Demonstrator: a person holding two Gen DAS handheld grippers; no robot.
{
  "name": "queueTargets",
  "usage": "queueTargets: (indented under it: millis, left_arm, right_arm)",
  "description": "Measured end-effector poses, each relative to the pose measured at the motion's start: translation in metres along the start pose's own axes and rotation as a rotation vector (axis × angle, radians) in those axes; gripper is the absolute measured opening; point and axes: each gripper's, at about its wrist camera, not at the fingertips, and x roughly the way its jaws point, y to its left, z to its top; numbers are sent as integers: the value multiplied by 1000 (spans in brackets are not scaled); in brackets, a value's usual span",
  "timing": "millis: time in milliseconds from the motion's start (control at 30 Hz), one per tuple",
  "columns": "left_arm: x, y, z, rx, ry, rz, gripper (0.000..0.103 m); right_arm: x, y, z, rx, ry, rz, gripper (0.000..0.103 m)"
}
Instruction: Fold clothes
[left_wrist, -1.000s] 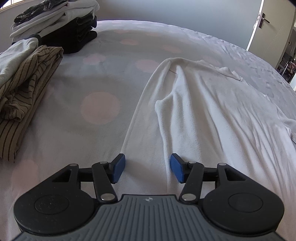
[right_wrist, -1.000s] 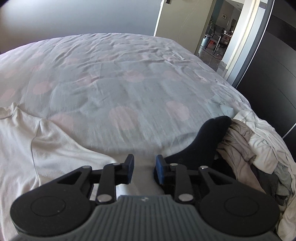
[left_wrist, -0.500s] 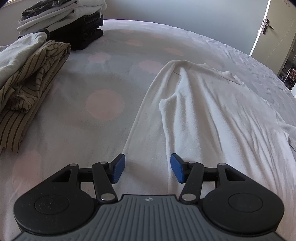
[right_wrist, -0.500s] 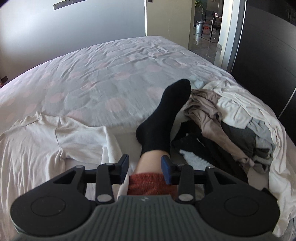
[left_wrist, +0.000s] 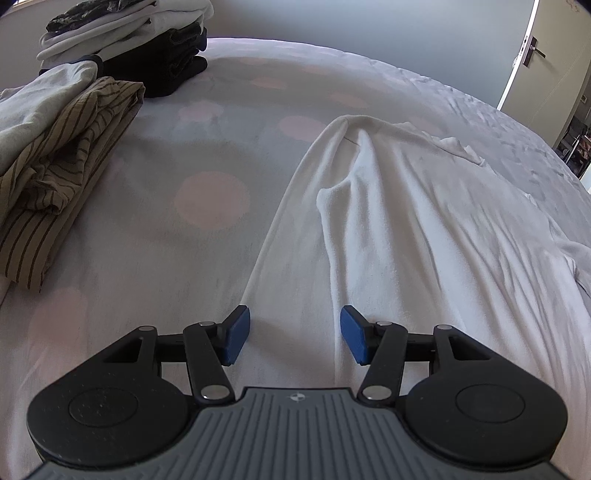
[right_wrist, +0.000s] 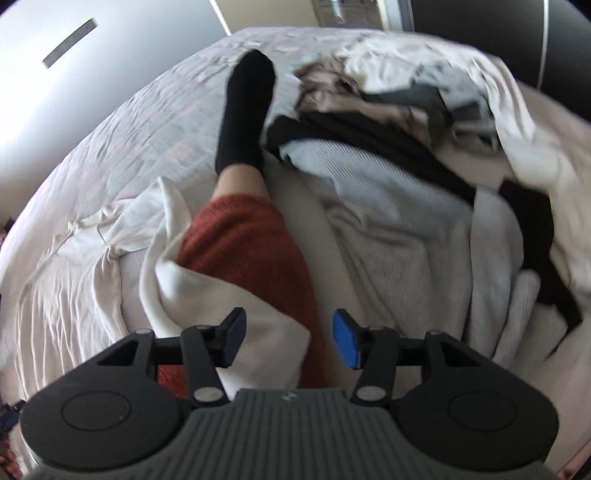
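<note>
A white garment (left_wrist: 424, 236) lies spread and wrinkled on the bed, with a raised fold running up its left side. My left gripper (left_wrist: 293, 338) is open and empty, low over the garment's near left edge. In the right wrist view the same white garment (right_wrist: 74, 266) lies at the left, and part of it drapes over a person's leg in rust-red trousers (right_wrist: 243, 251). My right gripper (right_wrist: 286, 341) is open and empty, above that leg and the draped white cloth.
Folded clothes are stacked at the far left (left_wrist: 125, 40), with a striped olive garment (left_wrist: 62, 166) beside them. An unfolded laundry pile (right_wrist: 424, 155) lies right of the leg, whose foot wears a black sock (right_wrist: 247, 110). A door (left_wrist: 543, 59) stands at the far right.
The right gripper has lifted, tilted downward and opened wider, so the leg and laundry pile now fill its view. The left gripper has barely moved and stays open.
</note>
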Motion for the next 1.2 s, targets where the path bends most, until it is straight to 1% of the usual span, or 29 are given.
queueTargets:
  millis: [100, 133, 167, 200, 233, 333, 467, 533, 667, 700, 833, 933, 1000, 1133, 1200]
  left_arm:
    - [-1, -2, -2, 12, -3, 6, 64]
    - [-1, -3, -3, 16, -5, 8, 64]
    - [-1, -3, -3, 19, -6, 9, 64]
    - [-2, -3, -4, 22, -8, 10, 64]
    - [-2, -3, -4, 22, -10, 10, 64]
    - [-2, -3, -4, 20, -19, 10, 64]
    - [-1, -2, -3, 13, -26, 11, 64]
    - [-2, -2, -4, 13, -30, 14, 64]
    - [-3, -2, -3, 14, -36, 26, 64]
    - [-3, -1, -3, 13, -36, 29, 64]
    - [-3, -1, 3, 7, -16, 29, 64]
    - [-6, 0, 10, -7, 12, 23, 64]
    - [-9, 4, 16, -30, 41, 6, 64]
    - [-16, 16, 26, -15, 105, -8, 64]
    - [-19, 23, 30, -3, 153, 0, 64]
  right_arm:
    - [9, -12, -10, 88, 29, 76, 55]
    - [12, -16, -14, 118, 39, 101, 45]
    - [9, -14, -14, 107, 23, 105, 26]
    - [5, -11, -14, 95, 8, 108, 15]
    - [2, -9, -14, 83, -8, 112, 11]
    - [-22, 6, 3, 0, -105, 102, 10]
    - [-58, 25, 51, -75, -238, 98, 9]
    - [-77, 33, 80, -109, -309, 87, 9]
    - [-98, 42, 132, -162, -419, -5, 9]
    - [-98, 40, 144, -167, -432, -35, 9]
    - [-75, 18, 179, -144, -439, -161, 9]
    - [-39, -5, 191, -124, -406, -260, 9]
    - [-17, -23, 190, -93, -376, -296, 9]
    - [14, -46, 176, -52, -320, -328, 9]
    - [22, -51, 167, -51, -309, -339, 16]
